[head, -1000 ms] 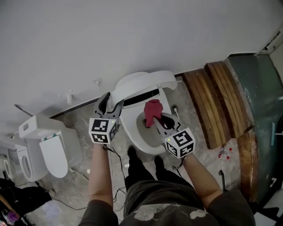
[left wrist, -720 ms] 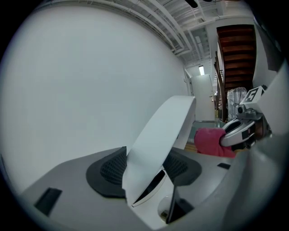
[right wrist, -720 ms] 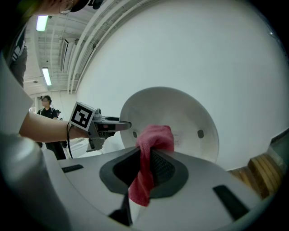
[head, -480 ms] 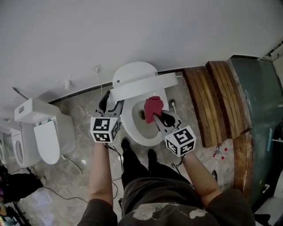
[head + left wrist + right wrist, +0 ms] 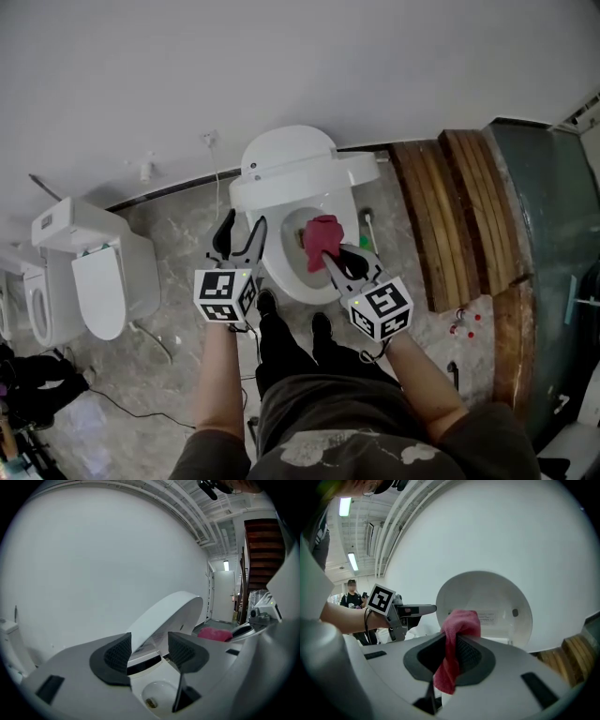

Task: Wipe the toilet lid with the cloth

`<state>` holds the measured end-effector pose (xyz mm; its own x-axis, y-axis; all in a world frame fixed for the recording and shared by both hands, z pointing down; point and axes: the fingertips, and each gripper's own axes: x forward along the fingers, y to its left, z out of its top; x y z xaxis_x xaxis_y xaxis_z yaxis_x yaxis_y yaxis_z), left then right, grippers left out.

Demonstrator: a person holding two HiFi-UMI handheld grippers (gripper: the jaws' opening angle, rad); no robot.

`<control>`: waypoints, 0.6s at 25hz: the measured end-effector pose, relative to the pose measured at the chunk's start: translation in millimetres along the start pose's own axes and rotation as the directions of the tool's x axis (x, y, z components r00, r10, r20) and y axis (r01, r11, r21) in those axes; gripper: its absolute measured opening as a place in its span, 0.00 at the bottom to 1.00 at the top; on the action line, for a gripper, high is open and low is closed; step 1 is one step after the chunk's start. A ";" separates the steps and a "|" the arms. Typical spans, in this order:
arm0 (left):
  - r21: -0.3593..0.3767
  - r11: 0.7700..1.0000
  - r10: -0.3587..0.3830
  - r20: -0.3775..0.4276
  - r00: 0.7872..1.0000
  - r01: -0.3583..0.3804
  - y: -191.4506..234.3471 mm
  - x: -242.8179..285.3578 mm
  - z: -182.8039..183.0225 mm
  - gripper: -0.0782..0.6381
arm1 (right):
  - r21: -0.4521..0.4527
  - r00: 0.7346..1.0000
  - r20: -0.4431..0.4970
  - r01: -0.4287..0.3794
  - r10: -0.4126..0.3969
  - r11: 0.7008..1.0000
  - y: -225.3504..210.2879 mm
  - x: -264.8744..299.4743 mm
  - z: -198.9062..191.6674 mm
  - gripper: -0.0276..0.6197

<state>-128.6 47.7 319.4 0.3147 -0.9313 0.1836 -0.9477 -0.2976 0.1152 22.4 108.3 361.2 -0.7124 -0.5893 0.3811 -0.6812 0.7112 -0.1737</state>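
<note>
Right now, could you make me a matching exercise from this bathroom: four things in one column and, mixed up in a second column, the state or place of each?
Things
1. cloth
2. toilet lid
3. left tongs
4. wooden planks

States and places
A. open, gripping nothing
B. lying flat, right of the toilet in the head view
C. raised upright
D. red, clamped in the right tongs

Pairs: 1-D, 2-C, 3-A, 4-B

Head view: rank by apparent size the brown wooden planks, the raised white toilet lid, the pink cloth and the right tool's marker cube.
Largest: brown wooden planks.
Next: raised white toilet lid.
Unranked: pink cloth and right tool's marker cube look near alike, and the cube is closer to the camera.
</note>
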 end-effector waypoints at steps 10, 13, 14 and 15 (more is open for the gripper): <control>0.002 0.995 -0.099 0.053 0.994 0.099 -51.0 -21.9 49.6 0.44 | -0.068 0.993 0.084 -0.080 0.086 0.994 38.9 -29.0 42.1 0.11; 0.016 0.991 -0.137 0.065 0.988 0.136 -61.4 -18.4 67.4 0.44 | -0.108 0.984 0.126 -0.110 0.123 0.988 52.3 -35.2 63.2 0.11; 0.022 0.989 -0.145 0.072 0.987 0.144 -63.5 -16.7 73.9 0.44 | -0.120 0.981 0.143 -0.112 0.129 0.986 53.6 -36.9 71.3 0.11; 0.030 0.989 -0.149 0.081 0.985 0.147 -64.8 -15.2 80.7 0.44 | -0.129 0.978 0.161 -0.108 0.129 0.986 52.9 -38.7 80.2 0.11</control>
<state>-76.2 64.1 230.4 0.4475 -0.8902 0.0850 -0.8921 -0.4377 0.1120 0.3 138.0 264.4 -0.8120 -0.5469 0.2039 -0.5725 0.8143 -0.0955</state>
